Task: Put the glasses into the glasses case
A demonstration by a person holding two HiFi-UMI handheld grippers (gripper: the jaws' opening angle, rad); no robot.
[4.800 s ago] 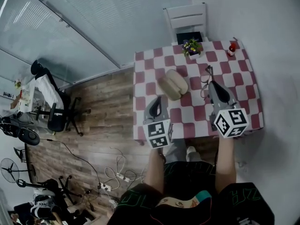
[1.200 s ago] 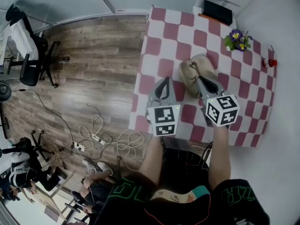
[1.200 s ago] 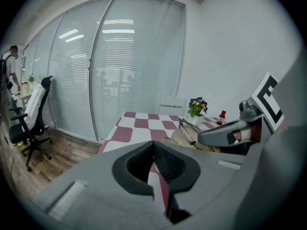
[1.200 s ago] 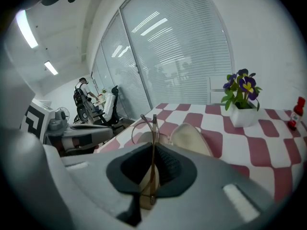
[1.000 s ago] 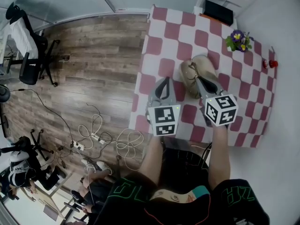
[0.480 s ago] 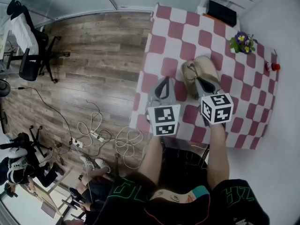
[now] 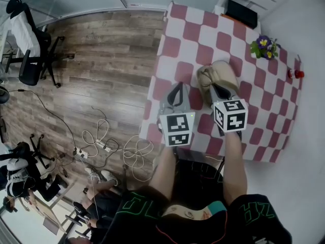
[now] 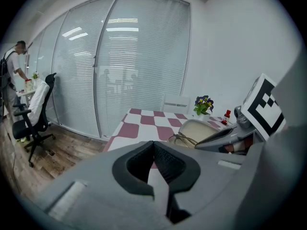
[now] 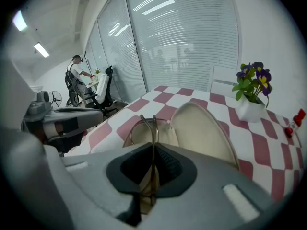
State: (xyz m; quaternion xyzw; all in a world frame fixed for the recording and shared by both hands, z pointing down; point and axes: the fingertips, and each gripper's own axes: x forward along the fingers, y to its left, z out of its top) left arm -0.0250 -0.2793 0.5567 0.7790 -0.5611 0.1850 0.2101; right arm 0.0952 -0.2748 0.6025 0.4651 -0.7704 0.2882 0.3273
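Pinched edge-on between the right gripper [image 9: 153,150] jaws: glasses [image 9: 154,128], long axis straight ahead along the jaws, far end out over the open glasses case [image 9: 204,128]. Thin wire frame, rounded rims. Beige clamshell case on the red-and-white checked table [image 9: 163,97], lid tilted up on the right. Left gripper [image 8: 154,152] jaws pressed together on nothing, near the table's front edge, just left of the case, apart from it. Beyond the case, potted flowers [image 9: 252,92] and a small red bottle [image 9: 296,119]. White chair [image 7: 244,4] at the far edge.
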